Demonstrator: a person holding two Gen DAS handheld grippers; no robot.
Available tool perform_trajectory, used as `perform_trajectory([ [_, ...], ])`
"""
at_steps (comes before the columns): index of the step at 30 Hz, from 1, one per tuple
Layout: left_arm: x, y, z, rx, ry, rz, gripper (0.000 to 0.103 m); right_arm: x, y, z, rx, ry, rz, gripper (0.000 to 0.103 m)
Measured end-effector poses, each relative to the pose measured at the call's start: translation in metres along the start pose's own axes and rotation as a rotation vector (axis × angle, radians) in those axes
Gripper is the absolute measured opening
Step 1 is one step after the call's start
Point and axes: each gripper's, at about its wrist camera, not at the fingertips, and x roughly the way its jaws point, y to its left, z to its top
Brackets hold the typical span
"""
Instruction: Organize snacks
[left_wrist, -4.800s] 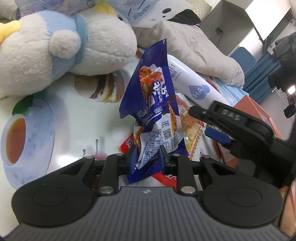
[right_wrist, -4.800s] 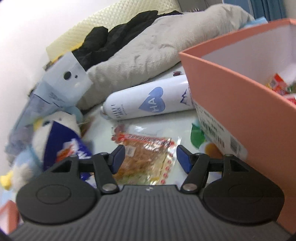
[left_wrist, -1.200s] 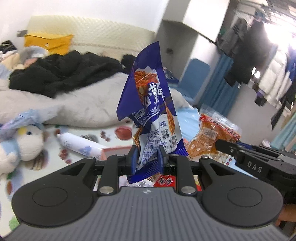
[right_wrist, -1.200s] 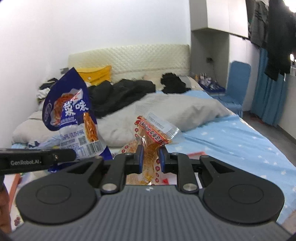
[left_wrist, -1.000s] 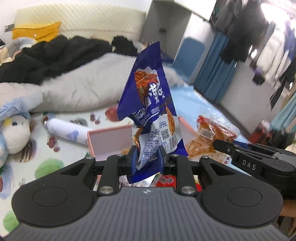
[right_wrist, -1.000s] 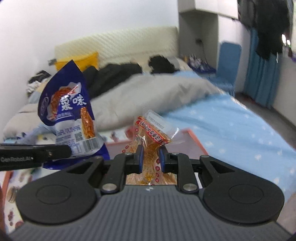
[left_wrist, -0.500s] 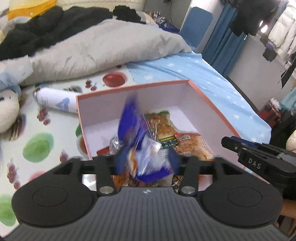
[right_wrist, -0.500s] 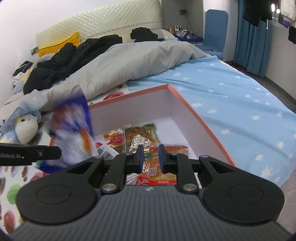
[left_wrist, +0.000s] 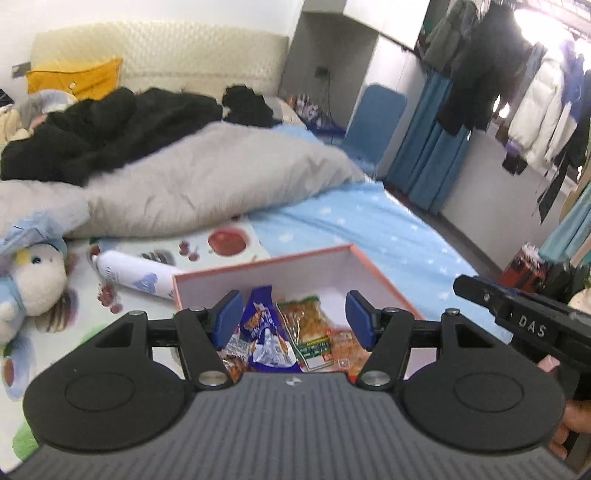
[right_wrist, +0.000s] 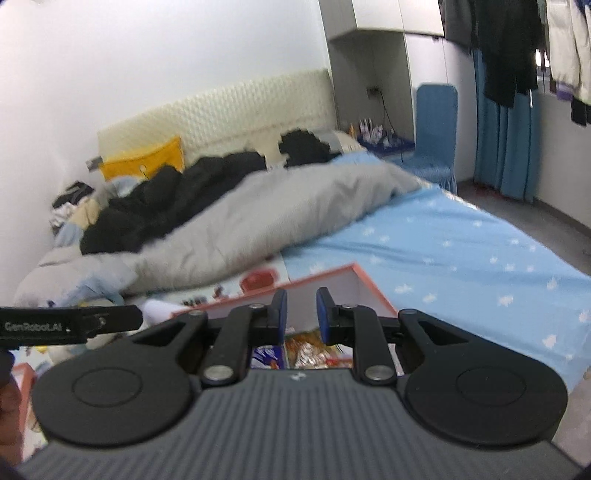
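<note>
Behind our pink box a grey duvet, white bottle beside it, plush toy left, our left gripper parted and empty, right gripper narrowly parted, gripping nothing.

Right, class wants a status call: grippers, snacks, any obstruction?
Left gripper open, empty. Right gripper nearly closed, holding nothing. Blue bag lies in the box with other snacks. Nothing in the way.

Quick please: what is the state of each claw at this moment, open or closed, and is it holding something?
Left claw: open, holding nothing; the blue snack bag lies in the box.
Right claw: narrow gap between the pads, nothing held.
</note>
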Motion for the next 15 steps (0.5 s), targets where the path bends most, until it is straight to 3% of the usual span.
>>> perform_trajectory([
  [15,-0.080,-0.010,-0.030,0.034,-0.105,0.029,0.067,-0.056,0.025,-0.021,-0.045,-0.045,0.030,0.020],
])
